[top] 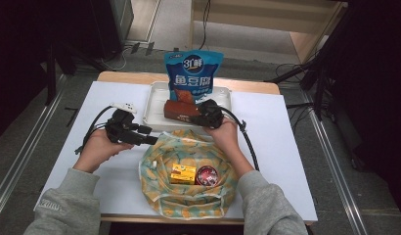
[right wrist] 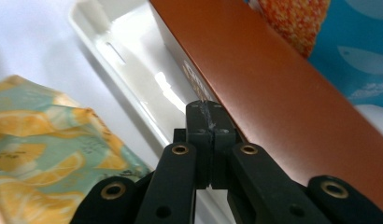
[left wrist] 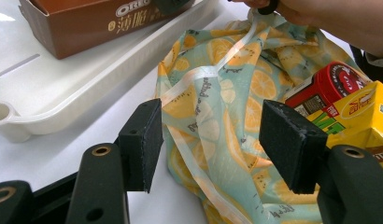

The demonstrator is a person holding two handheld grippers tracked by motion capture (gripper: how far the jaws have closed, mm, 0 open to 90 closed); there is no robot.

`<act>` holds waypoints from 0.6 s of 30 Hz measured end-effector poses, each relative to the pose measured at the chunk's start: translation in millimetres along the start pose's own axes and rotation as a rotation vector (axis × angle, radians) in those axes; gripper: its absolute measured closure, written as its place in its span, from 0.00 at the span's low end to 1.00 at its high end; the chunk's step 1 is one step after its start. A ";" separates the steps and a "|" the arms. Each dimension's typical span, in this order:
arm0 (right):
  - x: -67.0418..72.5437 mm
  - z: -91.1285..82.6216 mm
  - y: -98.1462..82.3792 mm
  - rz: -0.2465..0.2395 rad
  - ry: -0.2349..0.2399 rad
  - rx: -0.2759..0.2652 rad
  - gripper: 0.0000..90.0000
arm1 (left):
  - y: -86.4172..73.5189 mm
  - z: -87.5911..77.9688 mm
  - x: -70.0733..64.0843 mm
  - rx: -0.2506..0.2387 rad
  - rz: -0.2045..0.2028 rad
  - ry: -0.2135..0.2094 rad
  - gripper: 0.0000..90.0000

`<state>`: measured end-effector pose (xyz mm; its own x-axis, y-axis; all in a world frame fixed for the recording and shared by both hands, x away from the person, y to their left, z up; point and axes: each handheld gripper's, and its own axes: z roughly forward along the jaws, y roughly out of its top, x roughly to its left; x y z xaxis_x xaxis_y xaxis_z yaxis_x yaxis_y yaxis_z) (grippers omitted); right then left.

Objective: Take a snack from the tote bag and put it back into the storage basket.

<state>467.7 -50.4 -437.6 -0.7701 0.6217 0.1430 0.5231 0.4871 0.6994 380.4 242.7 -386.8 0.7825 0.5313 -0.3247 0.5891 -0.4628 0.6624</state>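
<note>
Jaws on my right gripper [right wrist: 211,122] are pressed together at the near end of the brown biscuit box [top: 181,110], though I can't quite tell whether they pinch its flap or merely rest against it. That box lies in the white tray [top: 154,105], long axis running away from the jaws, just beyond the fruit-print bag [top: 162,183]. My left gripper [left wrist: 208,142] is released, pads straddling the bag's rim.

Left gripper [left wrist: 208,147] hovering open-jawed over a fruit-print bag [left wrist: 217,107], red can [left wrist: 327,86] and yellow carton [left wrist: 362,121] sitting inside, brown box [left wrist: 96,21] lying in a white tray [left wrist: 63,93], a hand [left wrist: 320,14] gripping the bag's far edge.
</note>
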 end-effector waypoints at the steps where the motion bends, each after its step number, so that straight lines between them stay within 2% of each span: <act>1: -0.7 1.2 -0.3 0.003 -0.004 0.006 1.00 | 0.0 0.0 0.0 0.000 0.000 0.000 0.45; 14: -4.4 11.6 1.9 0.016 -0.023 -0.010 1.00 | -0.1 0.2 0.1 0.001 0.002 -0.004 0.45; 18: -5.9 16.9 6.0 0.029 -0.033 0.004 1.00 | -0.1 0.5 -0.2 0.002 0.004 -0.004 0.45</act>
<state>481.6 -40.7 -446.1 -0.7420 0.6556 0.1400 0.5469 0.4712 0.6921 380.3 242.3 -387.2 0.7854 0.5271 -0.3245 0.5865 -0.4659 0.6625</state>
